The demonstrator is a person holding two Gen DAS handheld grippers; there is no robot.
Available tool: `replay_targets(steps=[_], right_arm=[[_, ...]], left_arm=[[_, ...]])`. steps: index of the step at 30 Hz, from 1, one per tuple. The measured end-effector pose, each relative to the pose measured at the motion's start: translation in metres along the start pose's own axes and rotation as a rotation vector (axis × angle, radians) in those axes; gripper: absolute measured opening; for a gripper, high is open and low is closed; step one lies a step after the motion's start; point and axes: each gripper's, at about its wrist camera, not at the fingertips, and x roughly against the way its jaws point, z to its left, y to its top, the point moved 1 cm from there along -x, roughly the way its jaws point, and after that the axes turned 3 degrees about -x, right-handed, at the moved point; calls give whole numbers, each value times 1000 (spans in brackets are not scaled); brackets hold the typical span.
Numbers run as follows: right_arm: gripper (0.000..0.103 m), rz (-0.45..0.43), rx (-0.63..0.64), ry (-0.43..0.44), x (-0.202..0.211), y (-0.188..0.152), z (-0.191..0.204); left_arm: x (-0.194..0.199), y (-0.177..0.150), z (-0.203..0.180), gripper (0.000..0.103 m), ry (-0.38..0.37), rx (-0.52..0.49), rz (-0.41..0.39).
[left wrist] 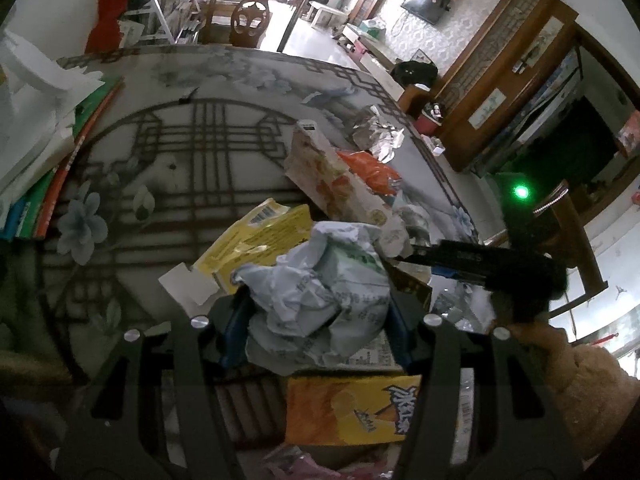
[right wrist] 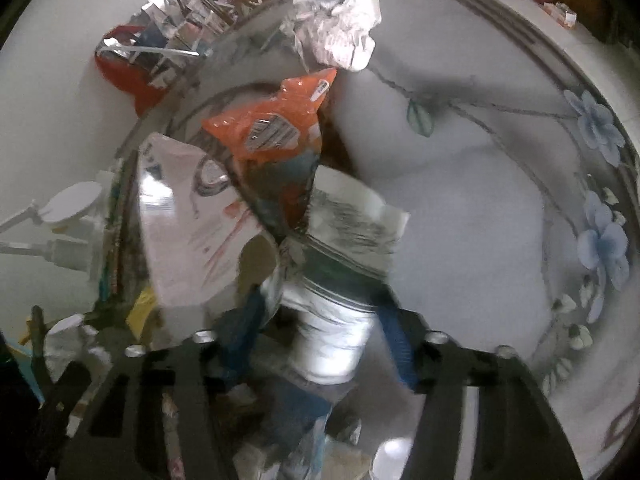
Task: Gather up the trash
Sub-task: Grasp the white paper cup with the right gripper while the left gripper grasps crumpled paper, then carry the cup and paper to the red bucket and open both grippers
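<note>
L fingers [left wrist: 320,312] grip crumpled wrapper [left wrist: 320,292].

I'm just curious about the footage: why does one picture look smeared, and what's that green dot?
Right wrist view: motion blur smears the silvery wrapper between the blue fingers, and the orange packet; the glass table shows soft glare. Left wrist view: sharper, the crumpled paper is readable; the green dot is a glowing light; edges bend from the fisheye.

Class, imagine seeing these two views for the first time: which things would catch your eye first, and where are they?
Probably the crumpled pale paper wad, clamped in the left claw at the near table edge. Behind it lie a yellow wrapper and an orange packet; crumpled foil sits at the far rim.
</note>
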Motion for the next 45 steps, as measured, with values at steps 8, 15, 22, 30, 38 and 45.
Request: replay_targets(steps=[8, 15, 22, 30, 38, 45], right_arm=[[32, -132, 40, 22, 57, -10, -4], [33, -196, 70, 6, 89, -32, -2], [39, -114, 15, -89, 78, -56, -39], [68, -127, -49, -86, 85, -72, -71], [23, -43, -94, -111, 69, -91, -93], [20, -209, -56, -97, 125, -92, -89]], left_arm=[[13, 3, -19, 55, -11, -40, -33], [28, -3, -51, 55, -30, -101, -54], [27, -15, -73, 55, -43, -125, -38], [28, -24, -84, 55, -44, -148, -32], [26, -26, -87, 55, -41, -148, -19], [19, -20, -116, 55, -81, -181, -26]])
